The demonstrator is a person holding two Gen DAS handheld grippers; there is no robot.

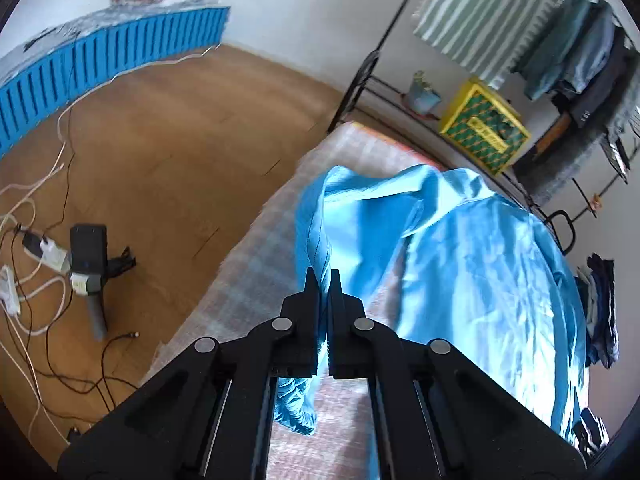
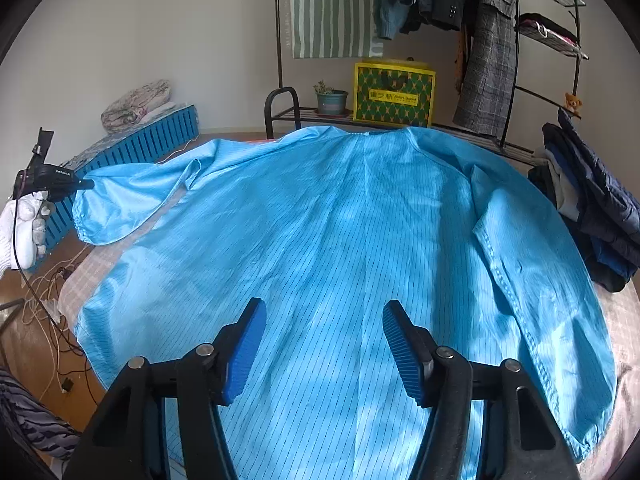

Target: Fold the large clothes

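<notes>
A large light-blue pinstriped coat lies spread back-up on a checked bed cover. My left gripper is shut on the coat's left sleeve and holds it lifted above the bed; the elastic cuff hangs below the jaws. The right wrist view shows that gripper at the far left, pinching the raised sleeve. My right gripper is open and empty, hovering over the coat's lower back. The right sleeve lies folded in over the body.
A black clothes rack with hanging garments, a yellow-green box and a potted plant stand beyond the bed. Dark clothes are piled at the right. Cables and a charger lie on the wooden floor at the left.
</notes>
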